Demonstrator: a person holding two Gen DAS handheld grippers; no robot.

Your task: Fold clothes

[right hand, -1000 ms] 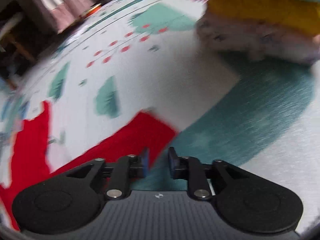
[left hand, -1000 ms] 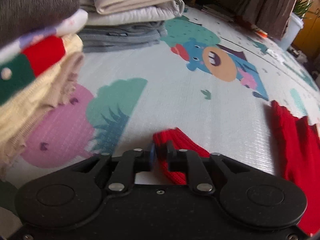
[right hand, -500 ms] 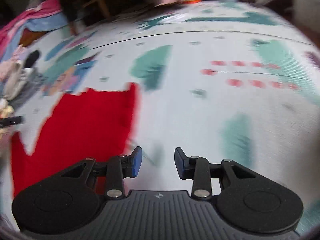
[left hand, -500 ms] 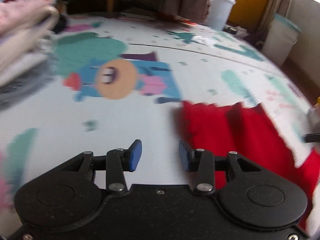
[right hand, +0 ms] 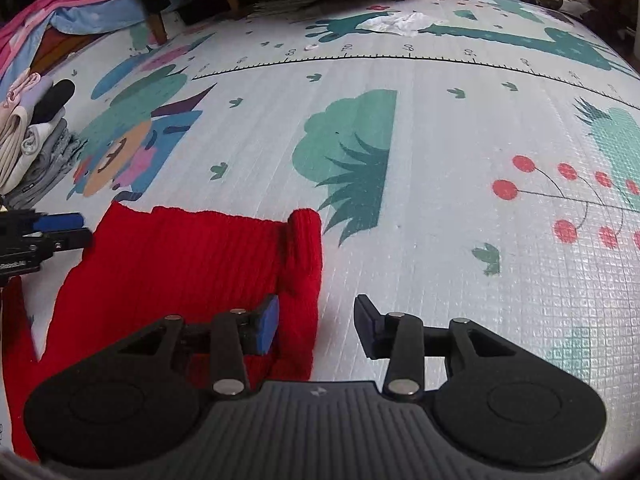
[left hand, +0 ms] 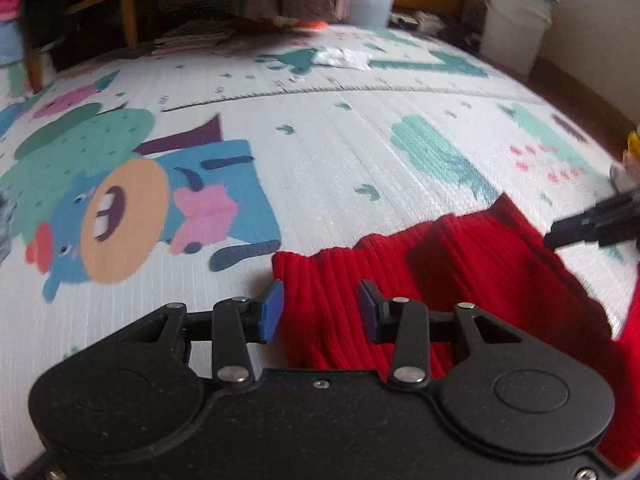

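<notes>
Red knitted garment (right hand: pixel 188 264) spread flat on cartoon-printed play mat (right hand: pixel 440 128), one sleeve folded in along its right edge. Left hand-held gripper (left hand: pixel 320 312) poised over garment's left edge, jaws apart, nothing pinched. Right hand-held gripper (right hand: pixel 316 322) above right edge, jaws opening, gripping nothing. Stack of folded clothes (right hand: pixel 32 148) resting far left on mat

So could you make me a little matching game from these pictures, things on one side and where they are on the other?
Things:
1. red knit garment
2. folded clothes pile
3. white crumpled cloth
4. pink and blue blanket

Places:
A. far end of the mat, on the green print
B. spread just ahead of both grippers
C. off the mat, far left corner
D. left edge of the mat

Pairs: 1-B, 2-D, 3-A, 4-C
</notes>
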